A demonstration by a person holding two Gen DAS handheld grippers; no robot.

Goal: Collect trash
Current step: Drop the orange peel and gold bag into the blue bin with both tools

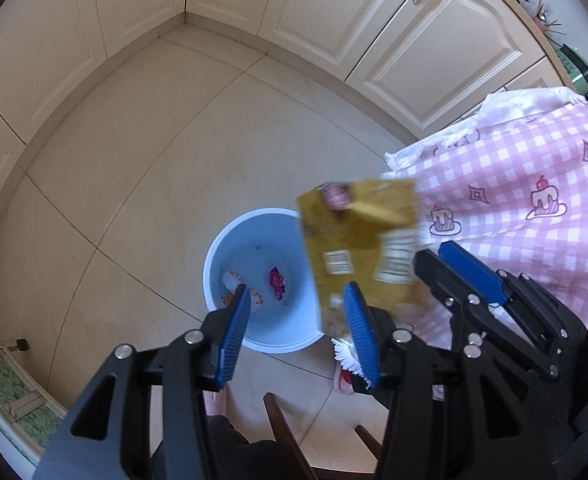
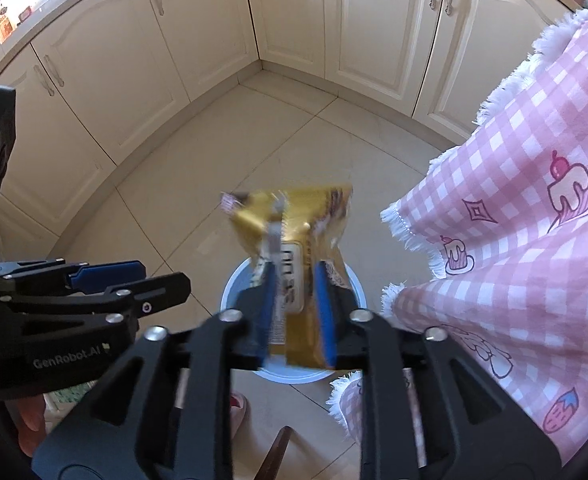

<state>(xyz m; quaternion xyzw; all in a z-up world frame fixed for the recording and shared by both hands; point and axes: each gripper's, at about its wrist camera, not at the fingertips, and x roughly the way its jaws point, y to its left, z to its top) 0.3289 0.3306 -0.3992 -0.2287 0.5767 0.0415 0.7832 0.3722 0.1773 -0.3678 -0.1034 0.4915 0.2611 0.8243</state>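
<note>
A gold snack bag [image 2: 294, 248] sits between the blue pads of my right gripper [image 2: 296, 312], right above the white-rimmed blue trash bin [image 2: 230, 284]. The bag is blurred; the jaws stand a bag's width apart. In the left wrist view the same bag [image 1: 358, 240] hangs over the right rim of the bin [image 1: 214, 256], with my right gripper [image 1: 450, 264] at its lower right. Scraps of trash [image 1: 278, 282] lie on the bin floor. My left gripper [image 1: 298, 320] is open and empty above the bin.
A pink checked tablecloth [image 2: 514, 220] with a white fringe hangs at the right, close to the bin. Cream cabinets [image 2: 174, 40] line the corner behind. The floor is beige tile [image 1: 134, 184]. A dark wooden chair part [image 1: 286, 432] and a slippered foot [image 2: 238, 408] are near the bottom.
</note>
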